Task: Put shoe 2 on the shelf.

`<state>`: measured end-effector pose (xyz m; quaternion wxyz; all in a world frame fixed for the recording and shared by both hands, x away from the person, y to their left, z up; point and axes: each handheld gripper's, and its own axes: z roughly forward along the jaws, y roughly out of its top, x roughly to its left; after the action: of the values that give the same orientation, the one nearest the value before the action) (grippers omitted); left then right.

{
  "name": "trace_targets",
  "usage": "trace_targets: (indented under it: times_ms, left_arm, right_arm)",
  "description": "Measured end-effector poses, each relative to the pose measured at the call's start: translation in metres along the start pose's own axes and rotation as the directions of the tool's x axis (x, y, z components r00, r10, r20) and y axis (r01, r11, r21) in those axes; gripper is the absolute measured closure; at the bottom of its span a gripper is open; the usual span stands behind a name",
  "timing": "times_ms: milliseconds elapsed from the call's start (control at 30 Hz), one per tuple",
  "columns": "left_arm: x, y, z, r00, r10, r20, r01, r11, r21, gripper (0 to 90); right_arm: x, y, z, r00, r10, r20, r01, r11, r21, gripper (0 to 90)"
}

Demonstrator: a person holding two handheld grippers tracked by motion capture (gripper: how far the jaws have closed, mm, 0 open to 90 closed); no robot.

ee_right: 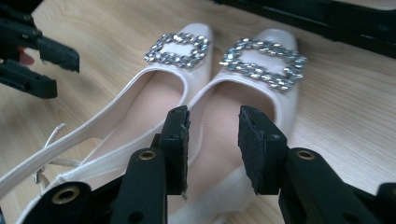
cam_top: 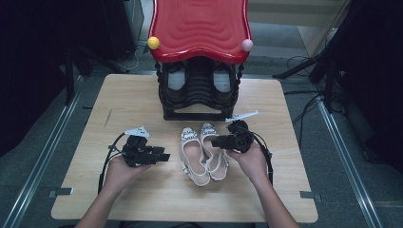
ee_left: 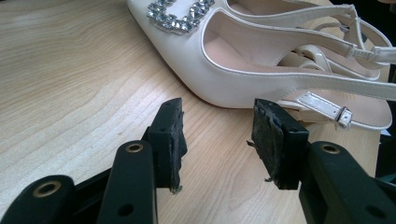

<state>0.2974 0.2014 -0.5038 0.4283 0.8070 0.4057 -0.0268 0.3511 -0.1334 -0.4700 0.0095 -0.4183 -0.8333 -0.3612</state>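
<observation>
A pair of white slingback shoes with jewelled buckles lies toes-away at the table's middle: the left shoe and the right shoe. My left gripper is held open just left of them, with nothing between its fingers. In the left gripper view my left gripper points at the side of the left shoe, a short gap away. My right gripper hangs open over the right shoe. In the right gripper view my right gripper stands above the opening of the right shoe, beside the left shoe.
A black shoe rack with a wavy red top stands at the table's far middle, dark shoes on its shelf. A yellow ball and a pink ball mark its front corners. Bare wood table lies left and right.
</observation>
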Motion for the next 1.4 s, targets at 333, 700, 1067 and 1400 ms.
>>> trace_targets:
  times_ms: [333, 700, 1067, 1400]
  left_arm:
    - [0.004, 0.003, -0.002, 0.9998, 0.009, -0.015, -0.009, 0.9999, -0.008, 53.4]
    - [0.007, 0.012, 0.001, 0.9981, 0.049, -0.036, -0.049, 0.9988, 0.007, 53.3]
    - [0.01, 0.017, 0.003, 0.9985, 0.044, -0.033, -0.044, 0.999, -0.006, 53.3]
    - [0.011, 0.016, 0.003, 0.9985, 0.039, -0.037, -0.04, 0.9992, -0.002, 52.3]
  right_arm:
    - [0.021, 0.02, 0.018, 0.9997, -0.022, 0.015, 0.02, 0.994, 0.111, 61.2]
    - [0.036, 0.02, 0.04, 0.9971, -0.024, 0.073, 0.006, 0.972, 0.236, 55.1]
    - [0.044, 0.012, 0.052, 0.9924, -0.03, 0.119, -0.008, 0.952, 0.307, 56.8]
    - [0.051, 0.014, 0.052, 0.9788, -0.072, 0.192, 0.006, 0.946, 0.324, 81.7]
